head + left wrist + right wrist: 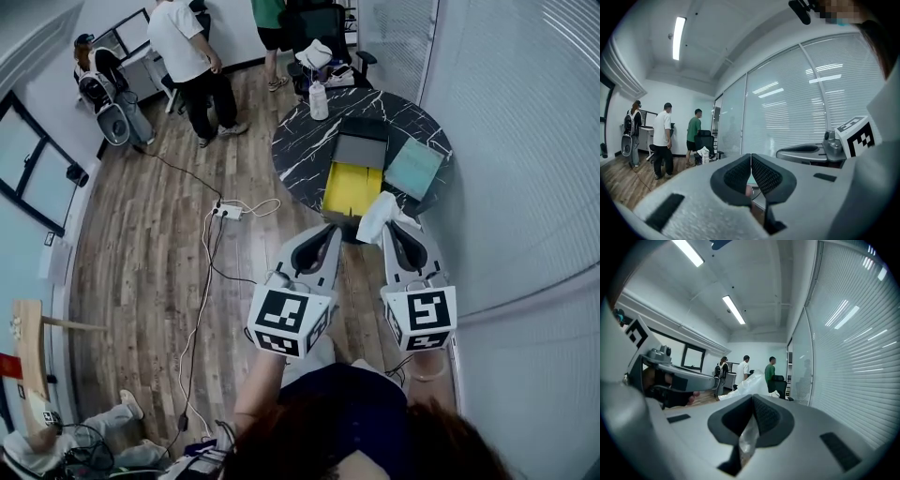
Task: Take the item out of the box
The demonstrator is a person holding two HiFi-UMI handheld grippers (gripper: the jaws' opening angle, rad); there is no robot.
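Note:
An open box (352, 187) with a yellow inside and a raised grey lid (361, 150) sits on the near side of a round black marble table (300, 150). My right gripper (389, 226) is shut on a white plastic-wrapped item (377, 214), held above the table's near edge just right of the box. In the right gripper view the wrapping (751, 382) bulges above the shut right gripper (753, 397) and is pinched between its pads. My left gripper (334, 229) hovers beside it, in front of the box. It is shut (751, 155), with nothing between the jaws.
A teal flat pad (413, 167) lies right of the box and a white bottle (319, 101) stands at the table's far edge. A power strip (228, 211) with cables lies on the wood floor. Two people (192, 61) stand far off. A blinds-covered glass wall (525, 141) runs along the right.

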